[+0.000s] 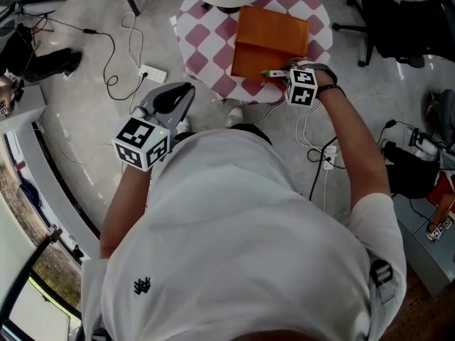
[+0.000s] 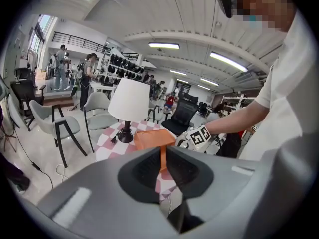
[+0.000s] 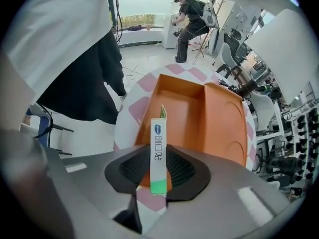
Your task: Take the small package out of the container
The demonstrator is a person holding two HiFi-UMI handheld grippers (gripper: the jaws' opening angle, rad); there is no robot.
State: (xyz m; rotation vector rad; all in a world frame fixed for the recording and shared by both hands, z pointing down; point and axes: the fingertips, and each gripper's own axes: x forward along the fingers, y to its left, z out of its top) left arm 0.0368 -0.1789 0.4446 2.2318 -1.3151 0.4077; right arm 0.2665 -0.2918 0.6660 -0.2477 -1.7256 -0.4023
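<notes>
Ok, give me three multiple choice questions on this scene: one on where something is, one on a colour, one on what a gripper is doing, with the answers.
1. Where does the orange container sit?
A) on the floor
B) on the checked table
C) on a chair

2. What colour is the band at the end of the small package that lies between the jaws?
A) green
B) red
C) black

3. In what state is the right gripper?
A) open and empty
B) shut on the small package
C) shut on a cable

Answers:
1 B: in the head view, pink and white checks show around the container.
2 A: the right gripper view shows a green band at that end.
3 B: both pads sit against the package's sides.
</notes>
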